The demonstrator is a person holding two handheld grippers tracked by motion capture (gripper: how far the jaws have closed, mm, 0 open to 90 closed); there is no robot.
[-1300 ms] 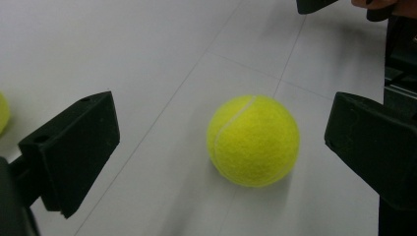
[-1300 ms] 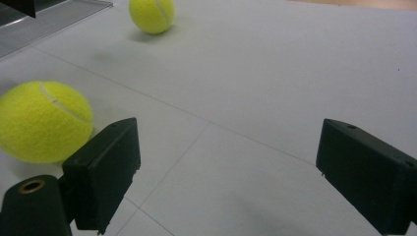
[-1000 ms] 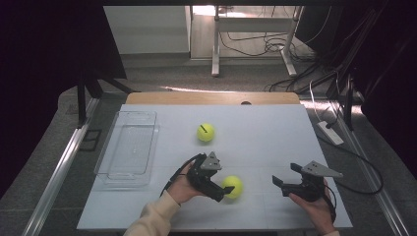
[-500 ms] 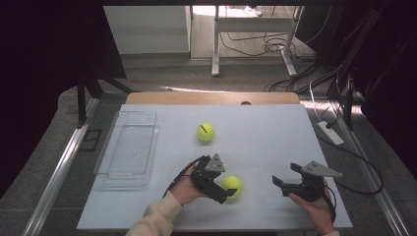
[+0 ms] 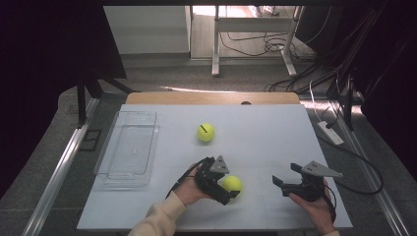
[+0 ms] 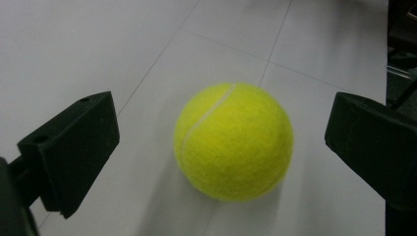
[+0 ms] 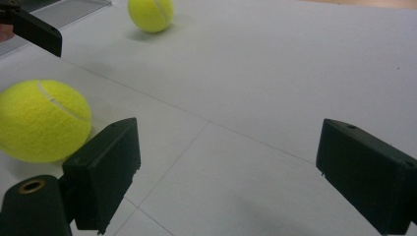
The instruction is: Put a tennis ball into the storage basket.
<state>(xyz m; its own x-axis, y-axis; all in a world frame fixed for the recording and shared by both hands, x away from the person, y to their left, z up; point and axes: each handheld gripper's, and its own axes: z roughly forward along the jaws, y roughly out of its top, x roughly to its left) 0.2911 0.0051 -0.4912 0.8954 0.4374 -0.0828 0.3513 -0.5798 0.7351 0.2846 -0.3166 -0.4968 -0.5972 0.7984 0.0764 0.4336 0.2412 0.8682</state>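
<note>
Fingers point(image 6: 74, 147) of the left gripper point(image 5: 231, 189) are standing spread, released, with the near tennis ball point(image 6: 233, 140) sitting between them at frame centre, touching neither, resting on the white table point(image 5: 265, 132). Right gripper point(image 5: 286, 178) is hovering spread wide at lower right. Another tennis ball point(image 5: 205, 132) is lying above centre, a clear tray point(image 5: 129, 147) at left.

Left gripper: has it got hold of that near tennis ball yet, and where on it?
Nothing is held. The left gripper is open, its jaws standing clear on either side of the tennis ball, which rests on the table.
</note>
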